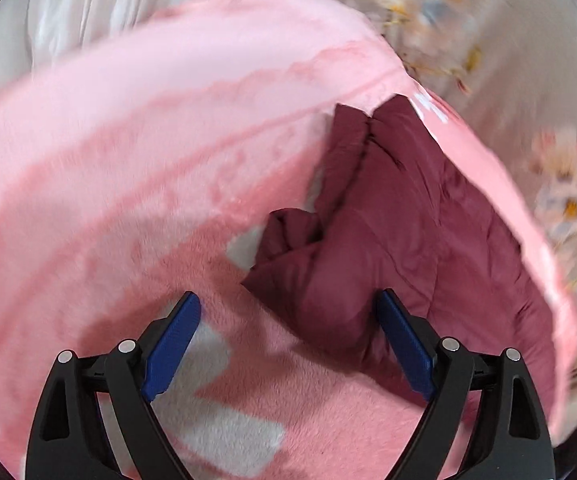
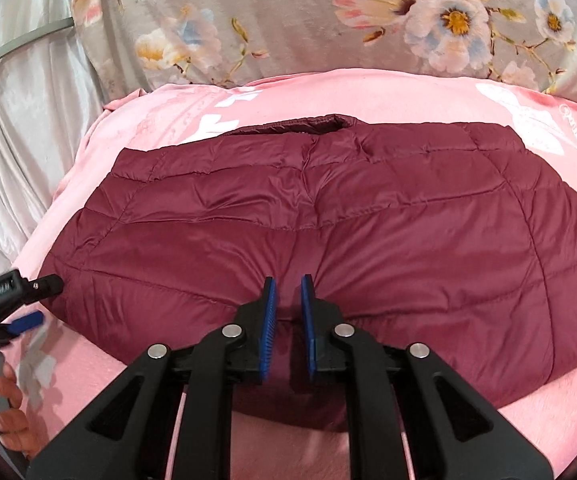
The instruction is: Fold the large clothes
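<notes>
A maroon quilted puffer jacket (image 2: 308,220) lies spread flat on a pink fleece blanket (image 2: 328,92) with white patterns. My right gripper (image 2: 288,280) hovers over the jacket's near edge, its blue pads a narrow gap apart with nothing pinched between them. My left gripper (image 1: 288,298) stands wide open and empty above the blanket (image 1: 108,140), its right finger over a folded corner of the jacket (image 1: 388,240). In the right wrist view the left gripper (image 2: 42,302) shows at the jacket's left edge, held by a hand (image 2: 6,396). The left wrist view is motion-blurred.
A grey floral bedsheet (image 2: 288,20) extends beyond the blanket's far edge and shows blurred at the right of the left wrist view (image 1: 488,40). White satin fabric (image 2: 28,120) hangs in folds at the left.
</notes>
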